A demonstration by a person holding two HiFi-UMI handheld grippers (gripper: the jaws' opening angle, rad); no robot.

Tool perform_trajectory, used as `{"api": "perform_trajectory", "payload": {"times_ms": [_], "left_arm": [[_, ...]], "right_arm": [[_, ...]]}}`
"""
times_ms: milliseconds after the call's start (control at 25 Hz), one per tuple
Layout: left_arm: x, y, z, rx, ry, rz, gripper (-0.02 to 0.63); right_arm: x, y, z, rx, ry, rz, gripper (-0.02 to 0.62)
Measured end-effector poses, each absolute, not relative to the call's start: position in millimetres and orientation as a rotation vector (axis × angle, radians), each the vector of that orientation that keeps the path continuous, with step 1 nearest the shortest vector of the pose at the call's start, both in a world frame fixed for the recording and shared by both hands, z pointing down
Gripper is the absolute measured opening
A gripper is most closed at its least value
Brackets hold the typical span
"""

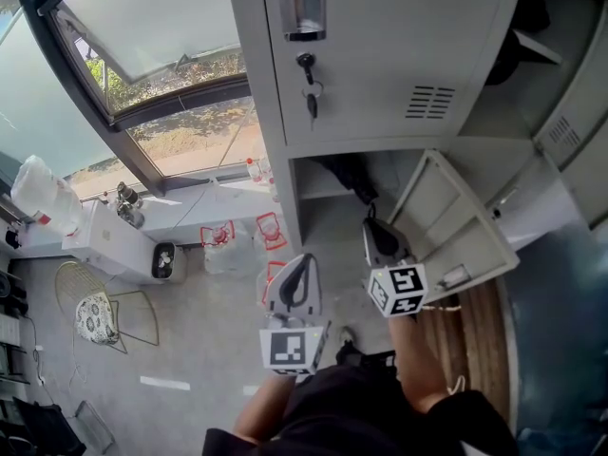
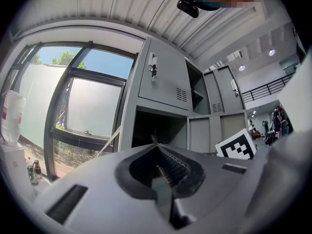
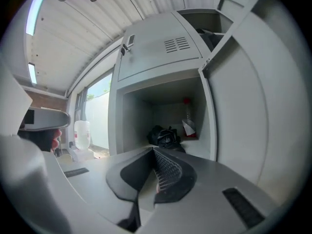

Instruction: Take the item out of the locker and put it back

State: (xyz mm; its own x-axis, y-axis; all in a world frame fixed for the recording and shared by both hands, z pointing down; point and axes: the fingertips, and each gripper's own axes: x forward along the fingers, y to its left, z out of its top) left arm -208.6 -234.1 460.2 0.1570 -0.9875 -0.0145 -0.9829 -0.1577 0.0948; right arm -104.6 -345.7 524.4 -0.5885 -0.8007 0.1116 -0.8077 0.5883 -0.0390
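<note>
The item is a black bag (image 1: 350,174) lying inside the open lower compartment of a grey locker (image 1: 285,112). In the right gripper view the black bag (image 3: 165,136) sits on the compartment floor, with a red-capped bottle (image 3: 187,120) behind it at the back right. My right gripper (image 1: 372,224) is just outside the opening, level with it and shut with nothing between its jaws (image 3: 153,151). My left gripper (image 1: 302,260) hangs lower and to the left of it, also shut and empty (image 2: 156,147), facing the dark compartment (image 2: 156,128).
The compartment's door (image 1: 456,221) stands swung open to the right. Above it is a closed door with a key (image 1: 306,65) in its lock. On the left are a large window (image 1: 161,74), a white counter (image 1: 104,236), a wire chair (image 1: 95,316) and several water jugs (image 1: 228,245).
</note>
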Motion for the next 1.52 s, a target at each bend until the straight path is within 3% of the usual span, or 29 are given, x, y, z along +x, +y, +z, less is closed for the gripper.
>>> {"api": "perform_trajectory", "payload": {"times_ms": [440, 1520], "left_arm": [[-205.3, -222.2, 462.9, 2.343, -1.978, -0.135, -0.008], [-206.3, -221.1, 459.6, 2.342, -1.978, -0.158, -0.008]], "right_arm": [[-88.1, -287.9, 523.0, 1.378, -2.763, 0.182, -0.004], [-91.6, -280.2, 522.0, 1.352, -2.741, 0.127, -0.006]]}}
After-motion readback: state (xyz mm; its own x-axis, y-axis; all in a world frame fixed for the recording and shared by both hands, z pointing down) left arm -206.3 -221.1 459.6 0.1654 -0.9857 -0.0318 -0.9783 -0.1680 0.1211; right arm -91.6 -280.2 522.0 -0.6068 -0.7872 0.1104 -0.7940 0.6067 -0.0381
